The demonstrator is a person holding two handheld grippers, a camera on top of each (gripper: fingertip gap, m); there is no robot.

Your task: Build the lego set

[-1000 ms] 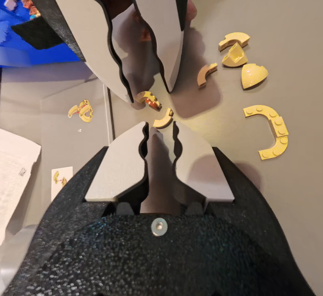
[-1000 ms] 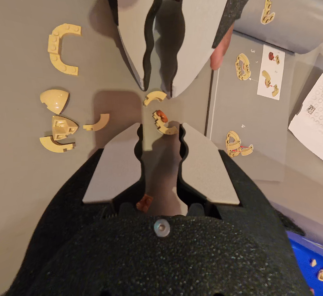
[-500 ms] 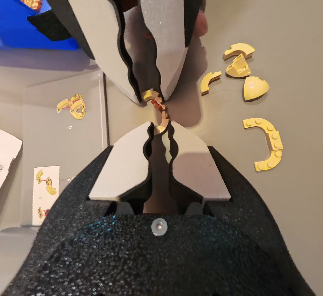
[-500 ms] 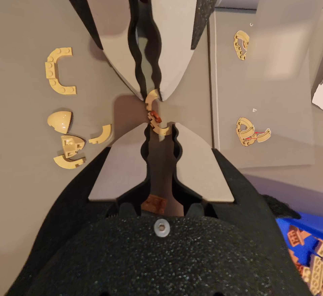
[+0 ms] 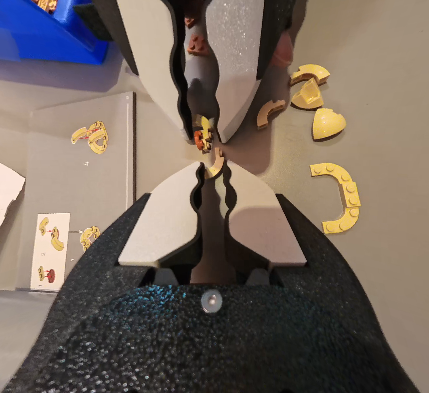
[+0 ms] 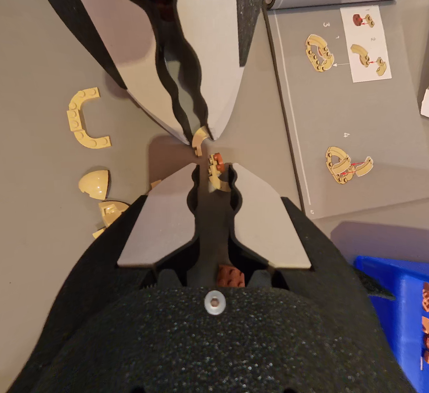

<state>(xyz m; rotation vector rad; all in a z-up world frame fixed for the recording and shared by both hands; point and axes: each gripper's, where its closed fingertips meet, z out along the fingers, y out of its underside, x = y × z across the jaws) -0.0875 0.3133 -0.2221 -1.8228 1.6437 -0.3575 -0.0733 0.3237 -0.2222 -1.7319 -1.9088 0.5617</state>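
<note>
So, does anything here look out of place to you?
One thing: a brown brick sits deep between the fingers of the right gripper, near their base, not in the blue bin of spares. Whether it is wedged there or lying on the table below, I cannot tell.

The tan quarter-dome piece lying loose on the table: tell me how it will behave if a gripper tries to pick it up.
The tan quarter-dome piece looks like hard moulded plastic, so probably stiff and light. Its glossy curved shell catches highlights, so flat fingers may slip off. Resting on the table with the rounded side up, it may rock or skid when pushed.
</note>
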